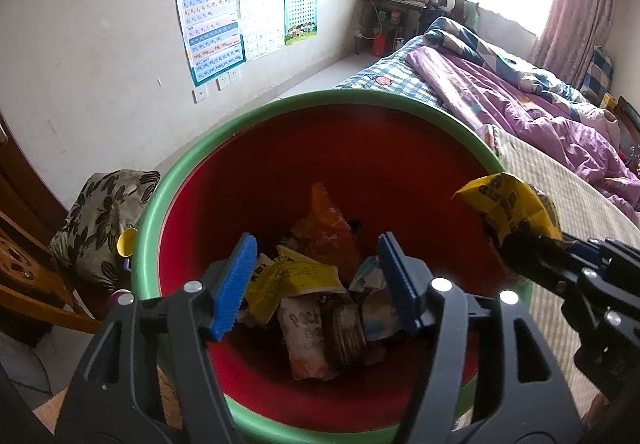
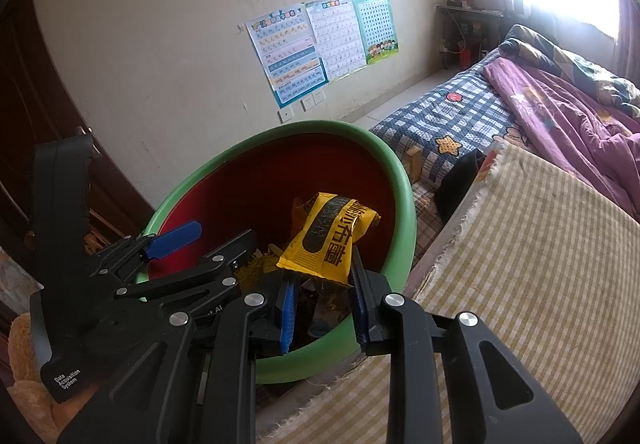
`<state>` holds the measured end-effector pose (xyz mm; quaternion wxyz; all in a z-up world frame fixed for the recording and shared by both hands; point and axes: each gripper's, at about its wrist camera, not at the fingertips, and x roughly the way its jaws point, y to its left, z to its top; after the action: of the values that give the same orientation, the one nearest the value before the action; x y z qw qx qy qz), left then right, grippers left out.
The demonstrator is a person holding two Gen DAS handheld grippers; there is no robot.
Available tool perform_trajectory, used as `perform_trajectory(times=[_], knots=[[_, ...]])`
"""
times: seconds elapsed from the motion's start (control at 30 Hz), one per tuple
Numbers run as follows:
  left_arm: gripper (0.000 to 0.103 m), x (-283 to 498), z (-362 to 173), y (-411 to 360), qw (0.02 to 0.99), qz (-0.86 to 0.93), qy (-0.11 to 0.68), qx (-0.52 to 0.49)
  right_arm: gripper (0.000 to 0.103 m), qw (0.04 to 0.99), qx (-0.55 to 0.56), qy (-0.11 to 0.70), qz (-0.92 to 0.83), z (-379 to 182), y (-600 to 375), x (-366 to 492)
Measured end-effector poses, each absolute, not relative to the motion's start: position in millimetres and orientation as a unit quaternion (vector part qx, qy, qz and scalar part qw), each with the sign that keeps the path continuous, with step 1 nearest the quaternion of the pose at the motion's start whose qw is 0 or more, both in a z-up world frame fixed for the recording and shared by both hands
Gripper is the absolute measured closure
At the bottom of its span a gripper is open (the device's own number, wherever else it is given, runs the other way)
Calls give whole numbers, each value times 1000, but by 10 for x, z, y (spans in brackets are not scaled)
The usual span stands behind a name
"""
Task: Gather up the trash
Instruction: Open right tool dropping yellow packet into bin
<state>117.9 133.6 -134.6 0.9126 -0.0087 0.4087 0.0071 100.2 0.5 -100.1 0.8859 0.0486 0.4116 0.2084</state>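
Observation:
A green-rimmed basin [image 1: 224,135] with a red inside holds several snack wrappers [image 1: 316,284]; it also shows in the right wrist view [image 2: 400,179]. My left gripper [image 1: 316,284] is open and empty, hovering over the wrappers in the basin. My right gripper [image 2: 322,300] is shut on a yellow snack packet [image 2: 332,240] and holds it over the basin's right rim. In the left wrist view the packet [image 1: 508,203] and right gripper [image 1: 520,248] show at the right edge of the basin. The left gripper [image 2: 192,244] shows at the left in the right wrist view.
The basin sits on a bed beside a striped yellow mat [image 2: 540,264]. A checked sheet [image 2: 460,123] and purple quilt [image 1: 520,111] lie beyond. A floral cushion [image 1: 108,215] on a wooden chair stands left. Posters [image 1: 248,19] hang on the wall.

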Motion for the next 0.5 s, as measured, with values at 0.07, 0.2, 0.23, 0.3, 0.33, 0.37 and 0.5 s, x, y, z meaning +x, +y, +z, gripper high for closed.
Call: perform_trajectory(times=[0.07,0.2,0.23,0.3,0.33,0.37,0.5], knots=[[36,1176,-1344,1342,913,9,408,-13,79,886,51,410,208,-1005,0,996],[36,1169,-1344,1364,914,12,406,-15,79,886,51,411,208,-1009,4,988],[36,1170,-1346,1368,914,12,406,-15,79,886,51,411,208,-1013,4,986],[36,1167,-1349,1373,914,12,406,-14,79,886,50,411,208,-1009,3,989],[36,1167,-1350,1374,914,12,406,-14,79,886,50,411,208,-1008,3,990],[36,1167,-1348,1376,914,12,406,-14,79,886,50,411,208,-1010,3,990],[36,1156,-1338,1399,916,13,401,-16,79,886,42,414,206,-1032,29,1003]])
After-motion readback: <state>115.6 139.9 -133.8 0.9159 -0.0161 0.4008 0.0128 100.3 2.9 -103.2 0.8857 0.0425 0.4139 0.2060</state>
